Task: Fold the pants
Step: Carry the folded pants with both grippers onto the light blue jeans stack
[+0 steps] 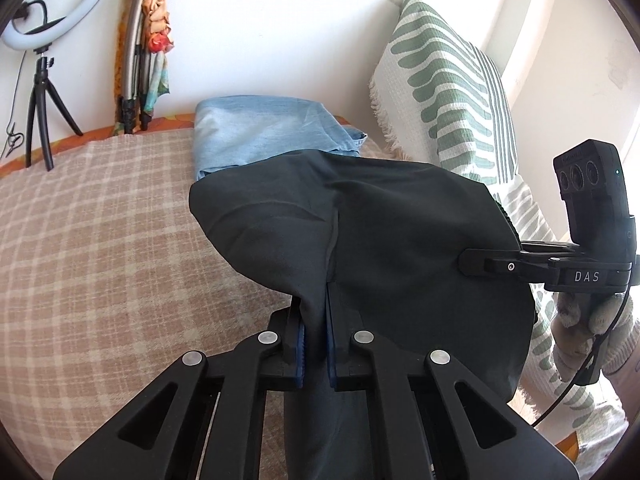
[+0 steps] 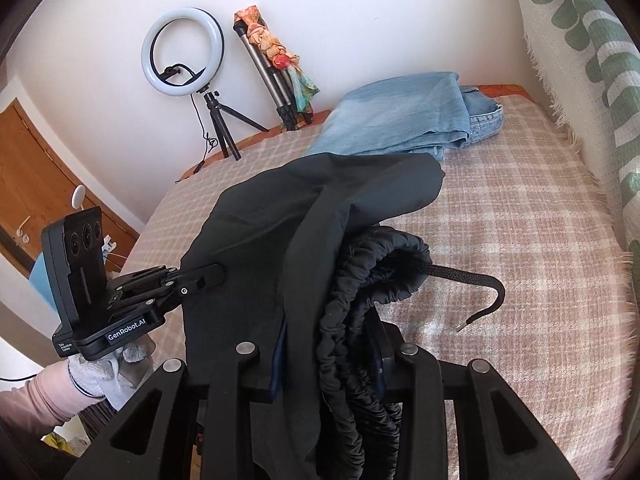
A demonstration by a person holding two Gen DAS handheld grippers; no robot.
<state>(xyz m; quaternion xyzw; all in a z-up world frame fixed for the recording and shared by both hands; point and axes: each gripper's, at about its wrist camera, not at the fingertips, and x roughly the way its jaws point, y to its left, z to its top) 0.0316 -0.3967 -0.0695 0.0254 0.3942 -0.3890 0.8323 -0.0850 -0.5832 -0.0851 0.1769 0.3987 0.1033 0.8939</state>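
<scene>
Black pants [image 1: 400,232] hang lifted above the checked bed cover [image 1: 100,240], held between both grippers. My left gripper [image 1: 316,320] is shut on a fold of the black cloth. My right gripper [image 1: 472,264] grips the pants' right edge in the left wrist view. In the right wrist view my right gripper [image 2: 332,360] is shut on the pants [image 2: 280,232] at the elastic waistband [image 2: 360,280]; a black drawstring [image 2: 472,280] dangles from it. The left gripper [image 2: 216,272] pinches the pants' left side there.
Folded light-blue jeans [image 1: 264,128] [image 2: 404,120] lie at the far end of the bed. A green-patterned pillow [image 1: 448,92] leans on the right. A ring light on a tripod [image 2: 182,52] and a second tripod [image 2: 276,76] stand at the far wall.
</scene>
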